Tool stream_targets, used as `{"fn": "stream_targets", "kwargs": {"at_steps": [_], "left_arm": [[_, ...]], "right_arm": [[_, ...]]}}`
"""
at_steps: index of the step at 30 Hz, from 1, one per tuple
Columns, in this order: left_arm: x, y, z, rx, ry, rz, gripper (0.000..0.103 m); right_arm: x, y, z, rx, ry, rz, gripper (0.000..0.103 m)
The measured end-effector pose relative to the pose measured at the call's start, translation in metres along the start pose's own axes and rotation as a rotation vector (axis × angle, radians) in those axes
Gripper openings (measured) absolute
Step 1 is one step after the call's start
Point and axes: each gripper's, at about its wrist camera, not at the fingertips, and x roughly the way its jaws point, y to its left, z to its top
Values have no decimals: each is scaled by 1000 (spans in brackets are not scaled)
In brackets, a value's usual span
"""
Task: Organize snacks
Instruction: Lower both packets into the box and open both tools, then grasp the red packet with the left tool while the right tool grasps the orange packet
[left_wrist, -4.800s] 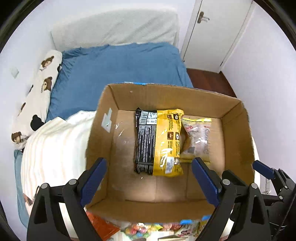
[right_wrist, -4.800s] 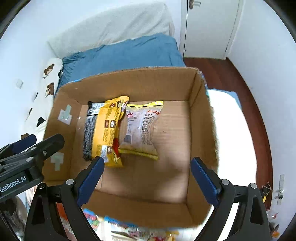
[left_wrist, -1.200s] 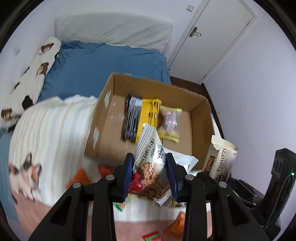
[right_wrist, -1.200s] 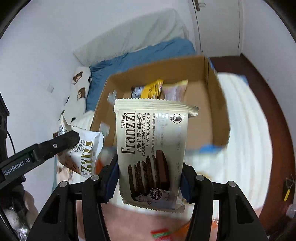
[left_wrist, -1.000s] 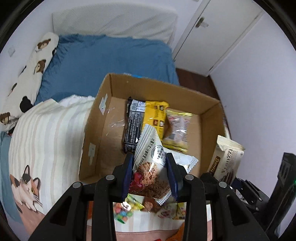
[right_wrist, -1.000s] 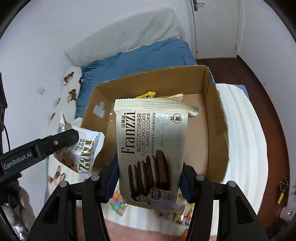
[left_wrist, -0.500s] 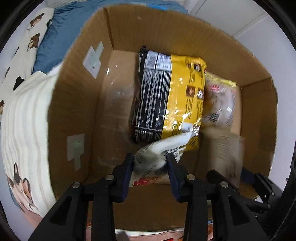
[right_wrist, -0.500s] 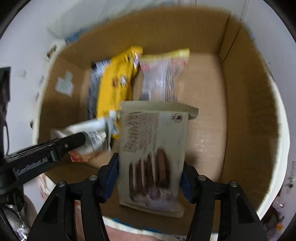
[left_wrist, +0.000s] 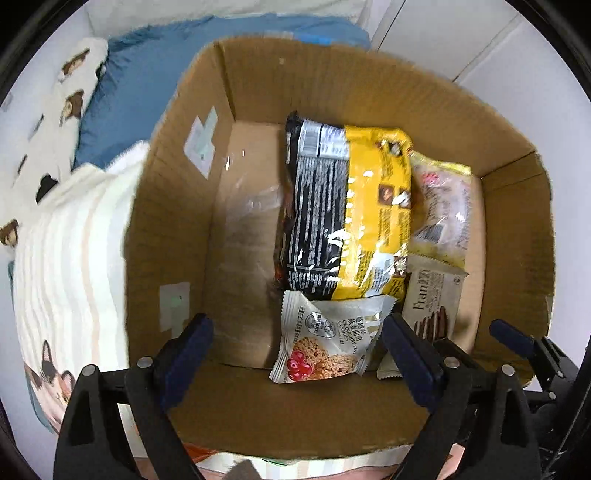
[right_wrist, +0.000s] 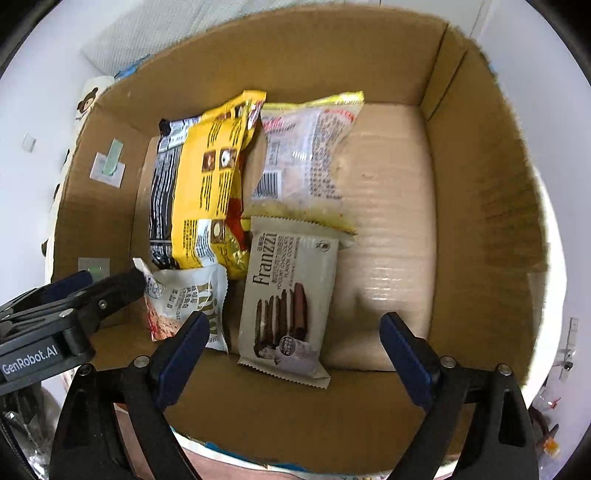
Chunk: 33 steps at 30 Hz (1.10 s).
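A cardboard box (left_wrist: 173, 206) (right_wrist: 480, 206) holds several snack packs. A black and yellow pack (left_wrist: 347, 218) (right_wrist: 199, 192) lies in the middle beside a clear yellow-edged pack (left_wrist: 443, 206) (right_wrist: 306, 155). A white cranberry oat cookie pack (left_wrist: 325, 339) (right_wrist: 184, 299) lies at the near wall, between my left gripper's (left_wrist: 295, 354) open fingers. A beige Franzzi cookie pack (right_wrist: 288, 302) (left_wrist: 432, 306) lies next to it, between my right gripper's (right_wrist: 291, 350) open fingers. Both grippers hang over the box's near edge and hold nothing.
The box sits on a striped blanket (left_wrist: 70, 266) with a cat print on a bed. A blue sheet (left_wrist: 155, 74) and a bear-print pillow (left_wrist: 70, 70) lie beyond. White walls and a door (left_wrist: 443, 33) stand behind. More snack packs peek out below the box's near edge (left_wrist: 207, 454).
Both grippers opened and let go of their packs inside the box. The cranberry cookie pack and the Franzzi pack now lie on the box floor near the front wall.
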Motion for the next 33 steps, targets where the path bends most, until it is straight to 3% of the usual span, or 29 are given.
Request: {"fn": "stream_targets", "kwargs": {"at_steps": [9, 20, 27, 33], "left_arm": [[-64, -6, -30, 31, -205, 8, 94], [-123, -4, -77, 51, -371, 21, 94], [-151, 1, -111, 46, -427, 22, 94], [-148, 5, -154, 28, -392, 21, 94]], "right_arm": [[-49, 1, -23, -10, -160, -55, 95], [-134, 7, -79, -46, -362, -91, 95], [-167, 11, -118, -50, -404, -47, 95], [-172, 2, -164, -18, -380, 11, 95]]}}
